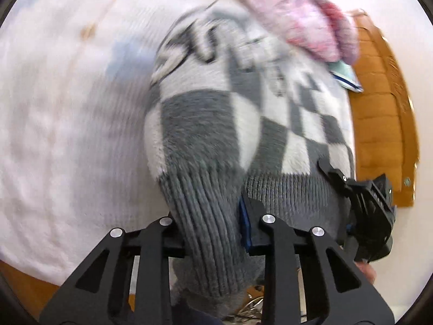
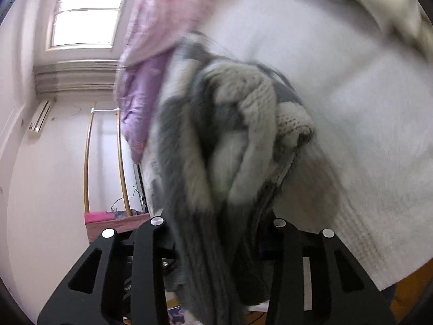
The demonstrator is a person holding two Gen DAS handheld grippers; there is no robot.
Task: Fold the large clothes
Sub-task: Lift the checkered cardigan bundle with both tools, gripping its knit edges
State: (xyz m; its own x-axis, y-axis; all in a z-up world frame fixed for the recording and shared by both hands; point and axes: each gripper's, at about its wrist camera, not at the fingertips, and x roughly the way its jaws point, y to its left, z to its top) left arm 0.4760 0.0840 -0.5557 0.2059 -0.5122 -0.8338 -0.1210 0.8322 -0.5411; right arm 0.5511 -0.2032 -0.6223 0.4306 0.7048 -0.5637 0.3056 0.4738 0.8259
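Observation:
A grey and white checkered knit sweater (image 1: 216, 124) with dark lettering hangs stretched over a white bed sheet (image 1: 67, 124). My left gripper (image 1: 213, 233) is shut on the sweater's grey ribbed hem. My right gripper (image 2: 219, 233) is shut on a bunched part of the same sweater (image 2: 230, 140); it also shows in the left wrist view (image 1: 360, 205) at the hem's right end. The frames are blurred by motion.
A pink quilted blanket (image 1: 303, 19) lies at the far side of the bed; it shows in the right wrist view (image 2: 146, 81) too. An orange wooden headboard (image 1: 384, 124) stands at the right. A window (image 2: 86, 10) and white wall are at the left.

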